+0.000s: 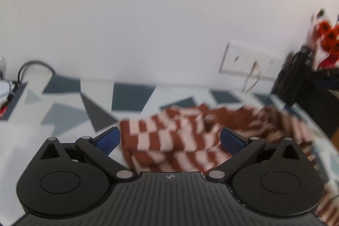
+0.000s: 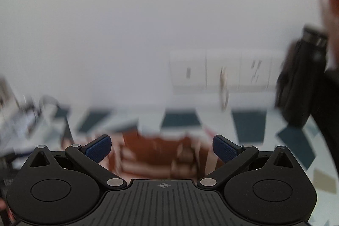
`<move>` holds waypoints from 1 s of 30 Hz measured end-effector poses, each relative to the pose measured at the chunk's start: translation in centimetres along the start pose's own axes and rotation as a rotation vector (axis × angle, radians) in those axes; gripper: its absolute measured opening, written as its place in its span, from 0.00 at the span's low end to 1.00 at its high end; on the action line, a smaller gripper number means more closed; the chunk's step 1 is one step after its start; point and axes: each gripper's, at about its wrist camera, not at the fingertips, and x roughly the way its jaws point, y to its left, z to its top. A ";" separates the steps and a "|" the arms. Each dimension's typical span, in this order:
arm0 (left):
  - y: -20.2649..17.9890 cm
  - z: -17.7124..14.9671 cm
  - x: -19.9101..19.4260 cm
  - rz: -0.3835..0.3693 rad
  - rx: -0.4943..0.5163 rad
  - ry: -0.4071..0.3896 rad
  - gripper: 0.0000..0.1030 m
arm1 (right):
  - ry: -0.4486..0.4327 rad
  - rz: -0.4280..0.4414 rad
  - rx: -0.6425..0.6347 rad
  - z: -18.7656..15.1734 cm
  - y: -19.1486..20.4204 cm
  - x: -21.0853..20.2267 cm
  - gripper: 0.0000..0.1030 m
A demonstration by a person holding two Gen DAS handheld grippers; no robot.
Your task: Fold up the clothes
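**Mia:** What was on the far left of the table [image 1: 63, 118]?

**Ben:** A black cable [image 1: 35, 66] looped up by the back edge, near the left corner. The table wore a cloth with grey, dark blue and white shapes.

**Mia:** And the left gripper [image 1: 170, 140]?

**Ben:** Its two blue pads [image 1: 107, 141] stood wide apart. Nothing was between them. It was let go.

**Mia:** Where was the thing to fold?

**Ben:** The checked cloth [image 1: 175, 137], brown and pink squares, lay bunched up in the middle of the table, just past the left gripper. It ran off toward the right edge.

**Mia:** What about the right gripper [image 2: 162, 150]?

**Ben:** Wide apart too, and holding nothing. The same cloth [image 2: 156, 154] showed past it, but all blurry.

**Mia:** And behind?

**Ben:** White wall sockets [image 1: 250, 63] sat above the back edge, with a thin cord hanging from one. At the right corner stood a black bag [image 1: 296, 75], with something red and orange [image 1: 328, 35] above it. It was too blurry to tell what.
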 end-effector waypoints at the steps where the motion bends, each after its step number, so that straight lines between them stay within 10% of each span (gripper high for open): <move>1: 0.1 -0.7 1.0 0.014 0.001 0.015 1.00 | 0.024 -0.010 -0.017 -1.2 -0.1 1.3 0.95; 14: -1.8 -4.4 4.2 0.110 0.211 0.066 1.00 | -0.016 -0.170 -0.095 -9.5 -0.7 7.5 0.88; 30: -0.3 -4.2 4.9 0.055 0.106 0.111 1.00 | 0.006 -0.179 -0.130 -9.9 -0.1 8.0 0.99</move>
